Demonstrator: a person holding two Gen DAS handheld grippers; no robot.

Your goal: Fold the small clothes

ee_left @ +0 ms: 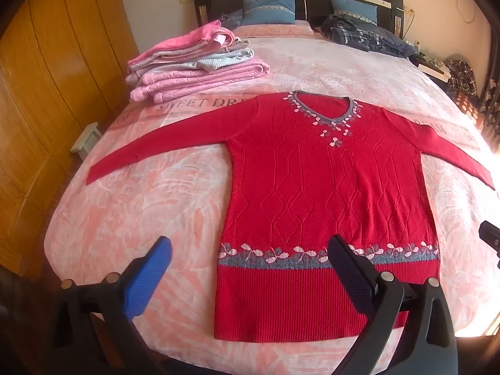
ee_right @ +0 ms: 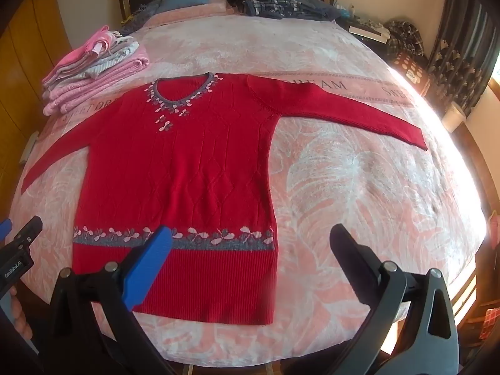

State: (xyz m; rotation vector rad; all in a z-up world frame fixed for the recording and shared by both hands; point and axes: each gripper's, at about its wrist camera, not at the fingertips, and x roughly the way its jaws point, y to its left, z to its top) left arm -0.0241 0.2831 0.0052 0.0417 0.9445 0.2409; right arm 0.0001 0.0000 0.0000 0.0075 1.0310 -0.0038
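1. Red sweater (ee_left: 328, 187) lies flat, face up, mid-bed, sleeves spread wide.
2. Left gripper (ee_left: 250, 268) and right gripper (ee_right: 250, 256) hover over the hem, fingers spread, holding nothing.
3. Best start: pinch a sleeve cuff, sweep it across the chest.
4. Pink floral bedspread (ee_right: 359, 187); folded pile (ee_left: 193, 68) near the wardrobe (ee_left: 47, 93).
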